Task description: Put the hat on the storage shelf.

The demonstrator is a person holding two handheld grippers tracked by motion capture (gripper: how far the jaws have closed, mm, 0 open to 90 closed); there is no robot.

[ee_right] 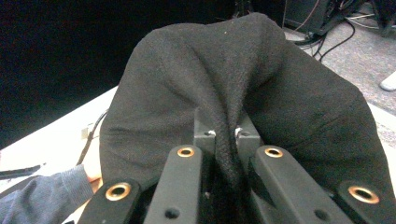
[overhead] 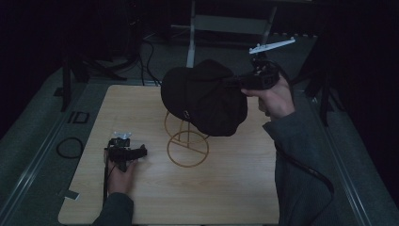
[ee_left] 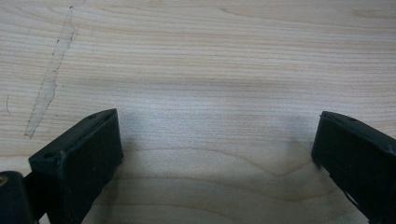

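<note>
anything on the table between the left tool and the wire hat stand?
No. In the high view, bare wood table separates the left tool from the wire stand. The black cap hangs above, pinched by the right tool.

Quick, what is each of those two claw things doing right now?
Left gripper: open, holding nothing, low over the wooden table.
Right gripper: closed, pinching a fold of the black cap.

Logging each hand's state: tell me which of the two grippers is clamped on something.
The right gripper: its fingers pinch a fold of the black cap above the wire stand. The left gripper is open over bare table.
</note>
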